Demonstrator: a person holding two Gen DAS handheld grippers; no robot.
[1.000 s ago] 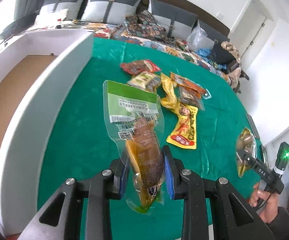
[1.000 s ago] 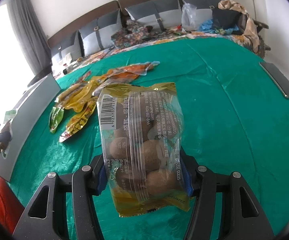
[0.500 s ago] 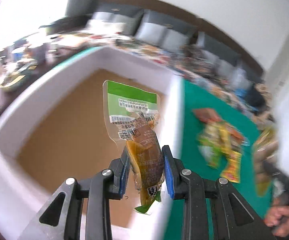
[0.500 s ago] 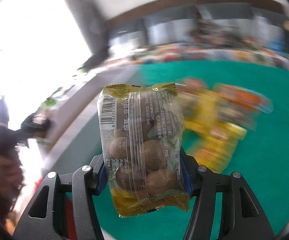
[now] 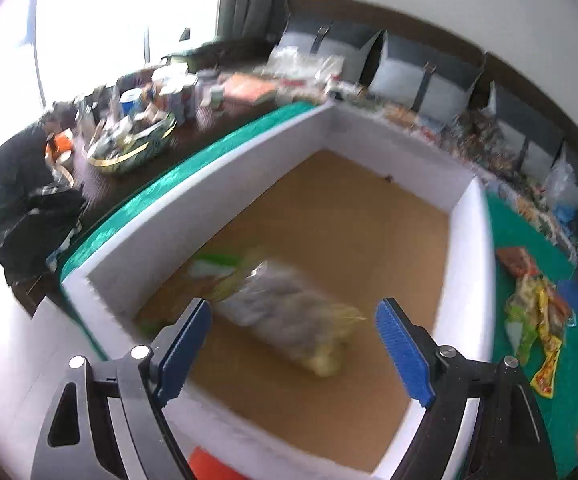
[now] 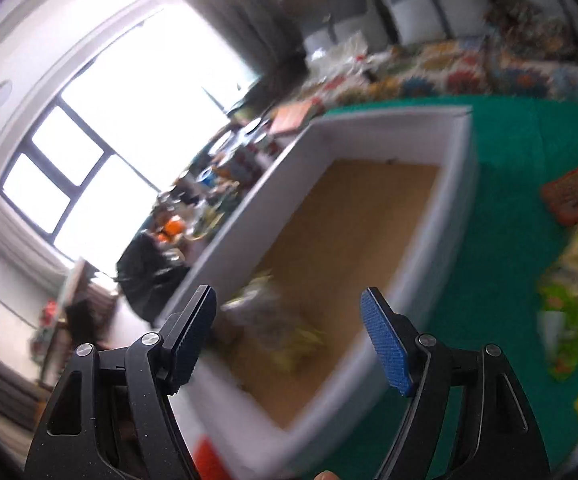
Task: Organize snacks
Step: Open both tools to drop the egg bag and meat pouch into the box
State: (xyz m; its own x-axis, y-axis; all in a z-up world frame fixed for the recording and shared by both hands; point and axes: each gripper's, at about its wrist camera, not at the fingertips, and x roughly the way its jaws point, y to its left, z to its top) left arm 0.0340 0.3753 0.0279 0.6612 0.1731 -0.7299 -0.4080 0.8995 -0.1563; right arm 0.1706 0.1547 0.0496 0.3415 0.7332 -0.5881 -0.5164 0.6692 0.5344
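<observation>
A white-walled box (image 5: 471,236) with a brown floor stands on the green tablecloth (image 5: 565,380). Blurred by motion, the clear-and-yellow packet of brown round snacks (image 5: 293,312) sits inside the box, with the green-topped packet (image 5: 213,264) partly under it. My left gripper (image 5: 295,340) hangs over the near end of the box, its jaws opening, pads clear of both packets. In the right wrist view the box (image 6: 449,216) holds the blurred packets (image 6: 273,328); my right gripper (image 6: 289,336) is above them, jaws opening, touching nothing.
Several loose snack packets (image 5: 537,312) lie on the green cloth right of the box, also seen as packets (image 6: 577,248) in the right wrist view. A person in dark clothes (image 5: 21,200) sits beyond the table's left edge beside a cluttered side table (image 5: 149,120). Grey cushions line the far wall.
Both grippers swung from over the cloth to over the box. Each let go of its packet, and the two packets now sit inside the box. Both sets of jaws stand wide.
</observation>
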